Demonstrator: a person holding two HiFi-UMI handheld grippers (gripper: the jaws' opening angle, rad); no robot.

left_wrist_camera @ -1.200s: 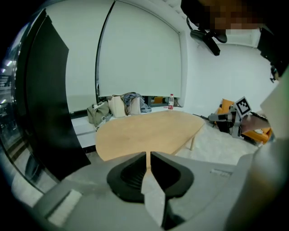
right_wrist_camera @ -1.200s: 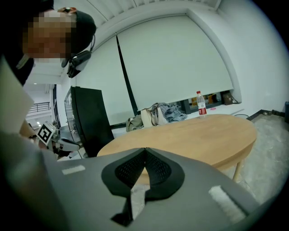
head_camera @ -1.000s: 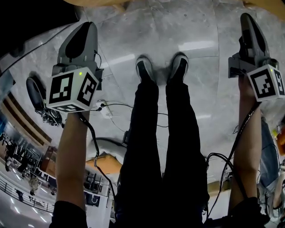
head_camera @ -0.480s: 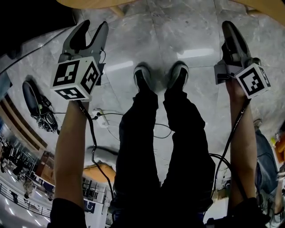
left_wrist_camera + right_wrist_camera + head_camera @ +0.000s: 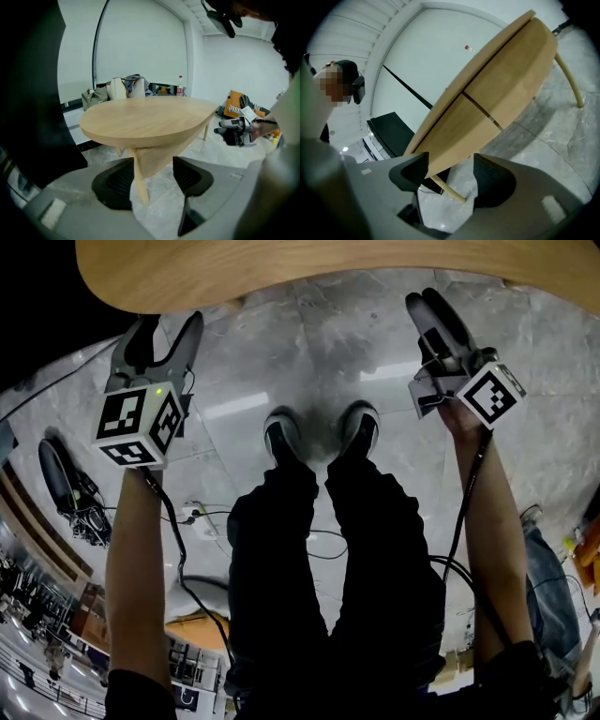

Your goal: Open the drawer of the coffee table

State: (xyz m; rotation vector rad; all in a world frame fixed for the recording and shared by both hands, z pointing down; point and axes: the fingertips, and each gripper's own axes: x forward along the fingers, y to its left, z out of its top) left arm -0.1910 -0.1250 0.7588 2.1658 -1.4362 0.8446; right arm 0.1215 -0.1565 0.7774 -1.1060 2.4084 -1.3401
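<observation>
Both the left gripper (image 5: pixel 167 329) and the right gripper (image 5: pixel 434 307) have just been opening up and now sit with jaws apart and nothing in them, hanging over the floor (image 5: pixel 309 352) right by the coffee table (image 5: pixel 309 273), drawer looking shut.

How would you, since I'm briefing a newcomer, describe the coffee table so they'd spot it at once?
On the grey marble floor, ahead of the person's shoes, stands the coffee table. It is light wood: a rounded top on slim legs, its thick side band crossed by a seam, unlike the bags heaped behind it.
</observation>
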